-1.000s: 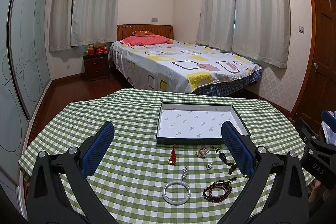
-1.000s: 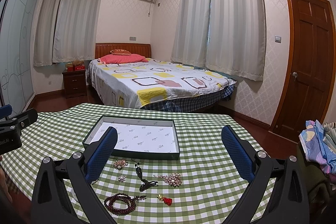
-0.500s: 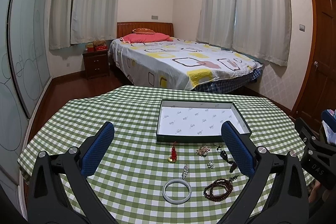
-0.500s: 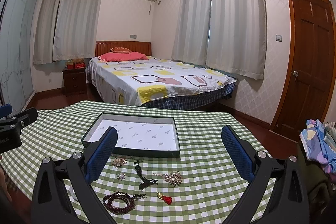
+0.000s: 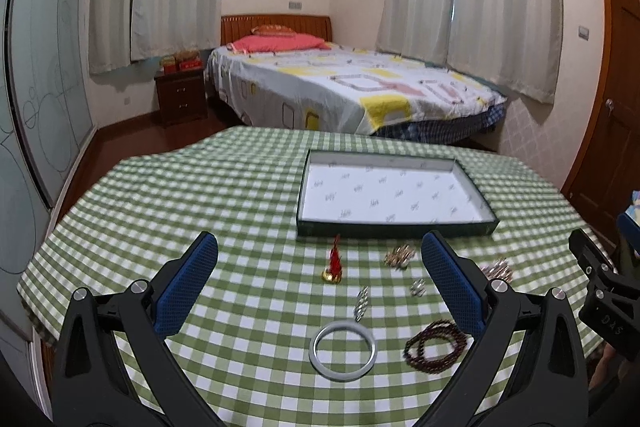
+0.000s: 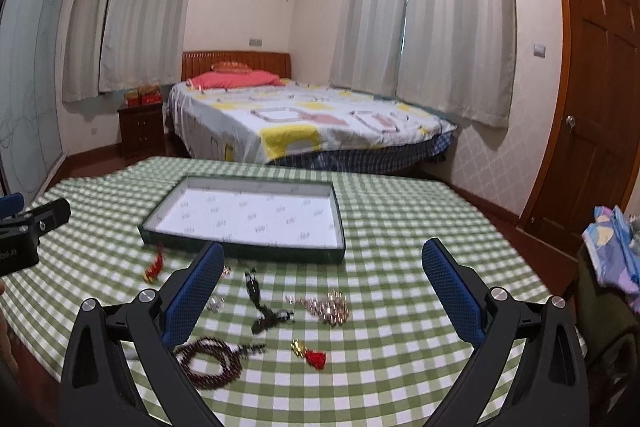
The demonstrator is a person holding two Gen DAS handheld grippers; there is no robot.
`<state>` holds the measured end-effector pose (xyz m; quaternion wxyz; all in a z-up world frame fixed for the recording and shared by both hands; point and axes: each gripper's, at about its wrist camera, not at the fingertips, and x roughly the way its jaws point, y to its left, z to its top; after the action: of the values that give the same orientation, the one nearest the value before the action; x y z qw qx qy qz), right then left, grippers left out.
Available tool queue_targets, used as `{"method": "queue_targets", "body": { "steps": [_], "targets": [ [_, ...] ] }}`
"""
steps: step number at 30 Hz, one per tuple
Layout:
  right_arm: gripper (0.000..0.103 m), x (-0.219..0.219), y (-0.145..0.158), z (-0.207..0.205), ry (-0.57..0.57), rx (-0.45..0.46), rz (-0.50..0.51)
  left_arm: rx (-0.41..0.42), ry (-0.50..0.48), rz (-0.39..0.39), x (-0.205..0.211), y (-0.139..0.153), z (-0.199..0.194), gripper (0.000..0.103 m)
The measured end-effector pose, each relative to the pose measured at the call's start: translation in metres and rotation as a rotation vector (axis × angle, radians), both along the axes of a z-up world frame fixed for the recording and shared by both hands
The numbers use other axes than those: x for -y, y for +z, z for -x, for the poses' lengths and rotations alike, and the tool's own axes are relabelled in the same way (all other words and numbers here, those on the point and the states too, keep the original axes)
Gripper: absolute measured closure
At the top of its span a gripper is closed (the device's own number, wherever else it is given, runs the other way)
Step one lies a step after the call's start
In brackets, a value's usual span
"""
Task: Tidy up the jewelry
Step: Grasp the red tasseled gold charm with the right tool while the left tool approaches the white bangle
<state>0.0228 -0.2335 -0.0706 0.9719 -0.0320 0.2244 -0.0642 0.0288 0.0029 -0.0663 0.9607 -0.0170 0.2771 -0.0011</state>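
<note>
A shallow dark box (image 5: pixel 476 225) with a white patterned lining stands open on the green checked table; it also shows in the right wrist view (image 6: pixel 280 254). In front of it lie a white bangle (image 5: pixel 343 351), dark red prayer beads (image 5: pixel 436 347), a red tassel charm (image 5: pixel 334 263), a small silver piece (image 5: pixel 362 303), a gold brooch (image 5: pixel 398 258) and a stud (image 5: pixel 418 287). The right wrist view shows the beads (image 6: pixel 210 361), a black pendant (image 6: pixel 264 309), a gold cluster (image 6: pixel 330 307) and a second red tassel (image 6: pixel 312 355). My left gripper (image 5: pixel 318 267) and right gripper (image 6: pixel 323 277) are open and empty above them.
The table (image 5: pixel 160 195) has a rounded edge with floor beyond. A bed (image 5: pixel 360 87), a nightstand (image 5: pixel 182 99) and a wooden door (image 6: pixel 592 107) stand behind. Folded cloth (image 6: pixel 616 255) lies at the right. Each gripper shows at the edge of the other's view.
Both grippers have tilted down and moved closer over the jewelry; the table and box now sit higher and larger in view. Nothing was picked up.
</note>
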Motion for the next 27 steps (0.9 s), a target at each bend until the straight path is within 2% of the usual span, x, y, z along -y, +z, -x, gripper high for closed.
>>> {"method": "queue_targets", "body": {
  "steps": [3, 9, 10, 11, 12, 13, 19, 27],
  "targets": [
    [0.007, 0.002, -0.027, -0.008, -0.003, -0.053, 0.014, -0.048, 0.002, 0.001, -0.002, -0.023, -0.009, 0.004],
    [0.008, 0.001, -0.063, -0.025, 0.019, -0.148, -0.009, -0.153, 0.008, 0.012, -0.004, -0.067, -0.022, 0.004],
    [0.015, 0.001, -0.069, -0.027, 0.029, -0.164, -0.009, -0.172, 0.005, 0.011, -0.003, -0.075, -0.024, 0.004],
    [0.033, 0.0, -0.073, -0.029, 0.035, -0.18, -0.009, -0.181, 0.004, 0.009, -0.002, -0.079, -0.025, 0.004],
    [0.042, 0.0, -0.079, -0.033, 0.034, -0.209, -0.008, -0.19, 0.002, 0.006, 0.0, -0.083, -0.026, 0.004],
    [0.046, 0.0, -0.085, -0.036, 0.038, -0.232, -0.018, -0.201, -0.003, 0.003, 0.002, -0.088, -0.028, 0.005],
    [0.046, 0.006, -0.102, -0.044, 0.044, -0.285, -0.042, -0.241, -0.024, -0.002, 0.006, -0.103, -0.034, 0.006],
    [0.046, 0.009, -0.121, -0.053, 0.056, -0.375, -0.034, -0.261, -0.036, -0.006, 0.01, -0.107, -0.035, 0.006]
  ]
}}
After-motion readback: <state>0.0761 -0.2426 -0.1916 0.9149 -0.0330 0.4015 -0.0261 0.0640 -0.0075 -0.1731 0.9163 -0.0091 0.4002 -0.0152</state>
